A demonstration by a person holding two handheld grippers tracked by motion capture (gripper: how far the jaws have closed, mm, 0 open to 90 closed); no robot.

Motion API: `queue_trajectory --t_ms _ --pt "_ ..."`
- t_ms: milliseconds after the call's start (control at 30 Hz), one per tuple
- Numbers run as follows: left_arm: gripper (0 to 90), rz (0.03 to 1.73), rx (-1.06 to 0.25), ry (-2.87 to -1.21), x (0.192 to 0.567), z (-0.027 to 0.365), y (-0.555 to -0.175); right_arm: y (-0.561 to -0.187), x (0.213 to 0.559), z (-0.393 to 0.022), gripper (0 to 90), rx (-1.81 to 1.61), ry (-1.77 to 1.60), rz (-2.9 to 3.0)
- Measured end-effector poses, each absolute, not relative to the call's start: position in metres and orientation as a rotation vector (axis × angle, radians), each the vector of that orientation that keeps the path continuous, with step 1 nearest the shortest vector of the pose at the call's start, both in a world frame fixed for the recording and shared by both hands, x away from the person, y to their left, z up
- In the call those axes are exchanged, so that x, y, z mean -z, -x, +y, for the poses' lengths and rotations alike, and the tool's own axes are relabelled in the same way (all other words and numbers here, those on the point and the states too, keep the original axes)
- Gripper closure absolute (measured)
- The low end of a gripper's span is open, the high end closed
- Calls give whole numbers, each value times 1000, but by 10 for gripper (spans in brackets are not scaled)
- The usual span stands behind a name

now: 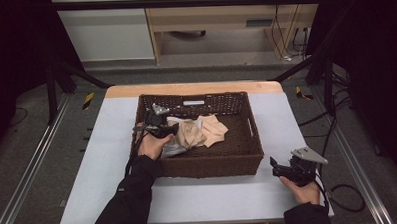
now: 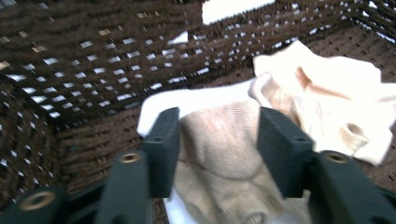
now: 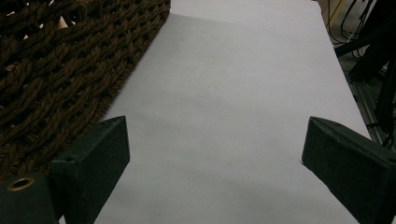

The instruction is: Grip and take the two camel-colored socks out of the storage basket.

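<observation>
your left gripper [image 2: 217, 149] straddles the beige cloth [image 2: 219, 163] in the wicker basket [image 1: 248, 155], jaws parted; your right gripper [image 3: 215, 163] rests wide open over the table [image 3: 224, 93].

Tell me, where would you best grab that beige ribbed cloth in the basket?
Probably pinch the raised fold of the beige ribbed cloth from above. It lies crumpled and humped between the left gripper's open jaws, and the basket's walls block a sideways approach.

Dark woven wicker basket [image 1: 247, 140] at the centre of my white table [image 1: 102, 145], crumpled beige cloths [image 1: 204, 130] inside it, my left gripper [image 1: 173, 129] in its left half, my right gripper [image 1: 273, 167] on the table off its right front corner.
</observation>
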State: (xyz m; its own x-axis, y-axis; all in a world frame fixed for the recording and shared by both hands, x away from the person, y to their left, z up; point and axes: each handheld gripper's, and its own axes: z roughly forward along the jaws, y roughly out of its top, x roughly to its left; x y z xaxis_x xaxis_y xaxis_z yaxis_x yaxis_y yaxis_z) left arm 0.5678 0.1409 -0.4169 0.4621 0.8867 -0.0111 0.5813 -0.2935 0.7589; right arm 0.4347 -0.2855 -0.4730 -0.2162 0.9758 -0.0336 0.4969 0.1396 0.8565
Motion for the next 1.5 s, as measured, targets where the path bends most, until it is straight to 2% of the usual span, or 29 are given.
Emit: queue_trajectory --t_ms 33,67,100,133,200,333,767,1233,1500 --pt "577 1220 -535 -2012 417 141 -568 -435 473 -286 79 -983 -1414 1798" --pt "577 1224 -521 -2013 418 141 -568 -435 473 -286 79 -983 -1414 1798" --pt "646 1225 -513 -2020 417 141 -568 -435 473 -286 79 -983 -1413 1796" --pt "646 1225 -499 -2032 417 142 -568 -435 473 -286 79 -983 -1413 1796" --pt "759 1234 -470 -2039 417 142 -568 -435 473 -286 80 -982 -1413 1799" --pt "834 1233 -445 -2030 415 143 -566 -434 473 -286 79 -984 -1413 1796" --pt "845 1118 -530 -1837 392 153 -551 -435 473 -287 78 -979 -1410 1790" --pt "845 957 -596 -1622 336 171 -519 -434 472 -288 79 -979 -1410 1778" --pt "845 916 -623 -1567 312 190 -499 -434 471 -288 79 -977 -1411 1772"
